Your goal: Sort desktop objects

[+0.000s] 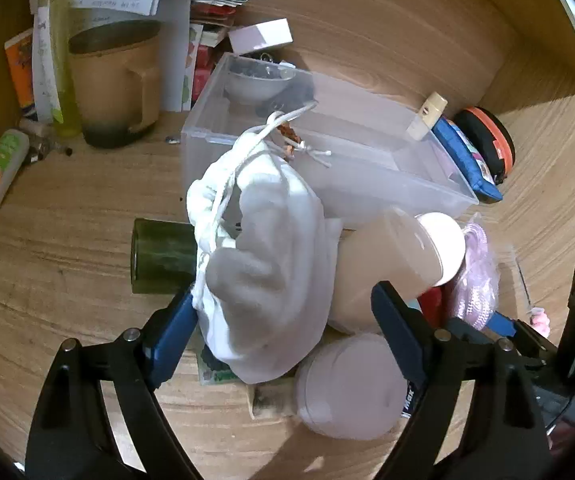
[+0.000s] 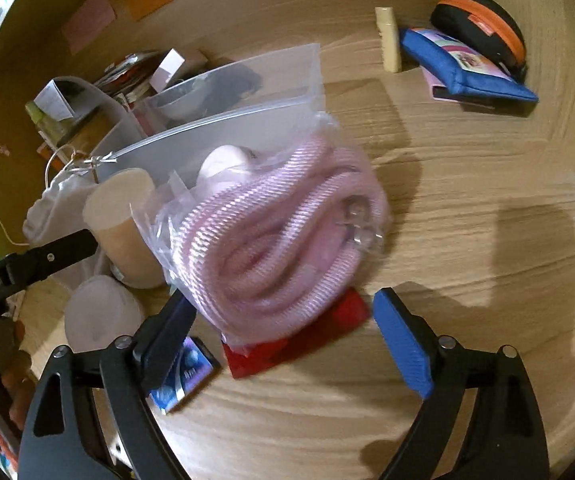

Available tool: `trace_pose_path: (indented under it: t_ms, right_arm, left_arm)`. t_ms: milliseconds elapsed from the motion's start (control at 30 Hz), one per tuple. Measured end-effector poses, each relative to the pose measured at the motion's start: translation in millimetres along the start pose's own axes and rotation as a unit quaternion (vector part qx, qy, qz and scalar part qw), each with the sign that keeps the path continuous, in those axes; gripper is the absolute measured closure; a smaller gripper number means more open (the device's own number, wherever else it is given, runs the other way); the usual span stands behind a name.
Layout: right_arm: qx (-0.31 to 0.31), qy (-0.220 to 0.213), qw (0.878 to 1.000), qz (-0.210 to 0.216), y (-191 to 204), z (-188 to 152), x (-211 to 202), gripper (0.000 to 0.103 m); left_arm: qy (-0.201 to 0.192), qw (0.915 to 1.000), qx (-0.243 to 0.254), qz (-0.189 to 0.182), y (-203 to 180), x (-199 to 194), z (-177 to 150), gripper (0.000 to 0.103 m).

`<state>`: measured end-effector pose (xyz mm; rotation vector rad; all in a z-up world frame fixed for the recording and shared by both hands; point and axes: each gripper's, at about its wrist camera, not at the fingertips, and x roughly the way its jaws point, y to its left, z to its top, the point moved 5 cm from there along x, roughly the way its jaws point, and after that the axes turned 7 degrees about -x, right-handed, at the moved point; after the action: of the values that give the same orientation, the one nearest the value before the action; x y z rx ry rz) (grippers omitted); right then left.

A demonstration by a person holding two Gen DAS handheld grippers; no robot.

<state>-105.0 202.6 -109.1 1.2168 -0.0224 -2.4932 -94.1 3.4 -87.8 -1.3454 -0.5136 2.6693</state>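
My left gripper is open, its fingers either side of a white drawstring cloth bag that lies on the desk in front of a clear plastic bin. A beige bottle with a white cap lies just right of the bag. My right gripper is open around a clear plastic bag of coiled pink hose, which rests on a red packet. The same hose bag shows in the left wrist view.
A brown jug, tubes and papers crowd the back left. A dark green jar lies left of the cloth bag. A pale round lid lies near the front. A blue pouch, black-orange case and beige block sit far right.
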Motion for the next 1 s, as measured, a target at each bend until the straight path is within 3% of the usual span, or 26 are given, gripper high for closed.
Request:
trace_pose_path:
  t_ms: [100,167,267,533,633,867,1000]
  right_arm:
    - [-0.028,-0.004,0.999,-0.038,12,4,6,0.013]
    - [-0.038,-0.008,0.997,-0.064,14,6,9,0.013]
    - [-0.034,-0.025,0.996,-0.076,10,9,6,0.018]
    - [-0.078,-0.067,0.990,-0.100,17,15,-7,0.065]
    - [-0.091,-0.077,0.986,-0.113,17,18,-15,0.072]
    - [-0.056,-0.114,0.988,-0.085,-1,34,-45,0.080]
    - [-0.051,-0.132,0.988,-0.059,-1,44,-60,0.080]
  left_arm:
    - [0.008,1.0000,-0.001,0.001,2,6,0,0.019]
    - [0.015,0.9999,-0.005,0.004,5,11,-1,0.031]
    - [0.023,0.9994,-0.024,-0.008,14,16,-1,0.038]
    - [0.017,0.9989,-0.040,-0.019,16,15,9,0.065]
    - [0.009,0.9991,-0.030,-0.028,7,4,11,0.068]
    - [-0.034,0.9972,-0.013,-0.065,-12,-36,26,0.069]
    - [-0.057,0.9964,-0.002,-0.062,-20,-51,37,0.069]
